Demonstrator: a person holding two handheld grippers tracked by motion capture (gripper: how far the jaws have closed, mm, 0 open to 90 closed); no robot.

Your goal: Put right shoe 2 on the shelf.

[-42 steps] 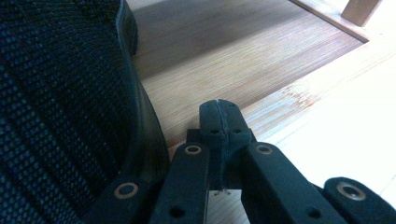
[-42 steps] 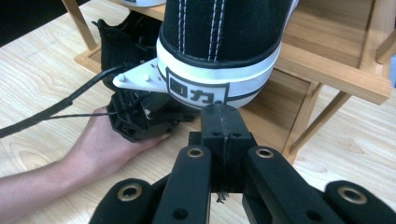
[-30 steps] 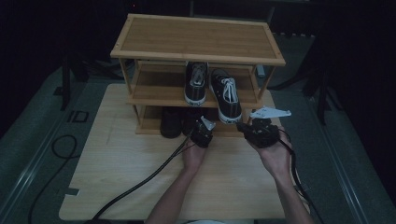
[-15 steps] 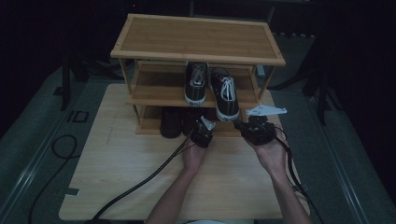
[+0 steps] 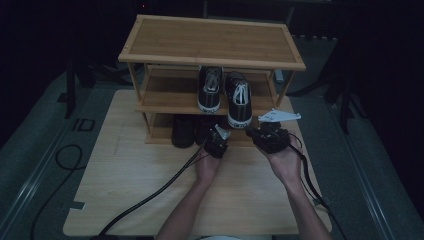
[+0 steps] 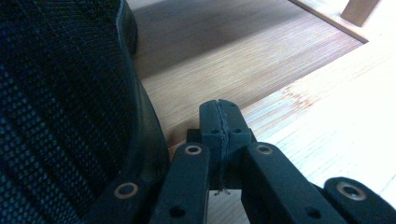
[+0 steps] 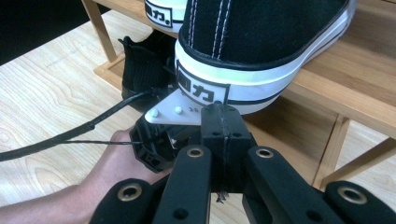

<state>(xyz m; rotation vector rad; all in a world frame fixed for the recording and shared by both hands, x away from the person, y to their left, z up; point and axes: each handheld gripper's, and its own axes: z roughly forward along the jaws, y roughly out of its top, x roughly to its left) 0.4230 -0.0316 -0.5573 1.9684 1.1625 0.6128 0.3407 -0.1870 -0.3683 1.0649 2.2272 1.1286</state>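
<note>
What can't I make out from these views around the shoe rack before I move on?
- Black shoes on the bottom shelf: in the high view the middle shelf shades them, so their number and shape are unclear.
- Black mesh shoe: the left gripper view's edge cuts it off.
- Sneaker: its top runs past the right gripper view's upper edge.
- Heel label: the right gripper, jaws shut, covers its lower edge.

Black-and-white sneaker (image 5: 238,99) upright on middle shelf, heel overhanging — black mesh shoe (image 6: 65,107) below
</note>
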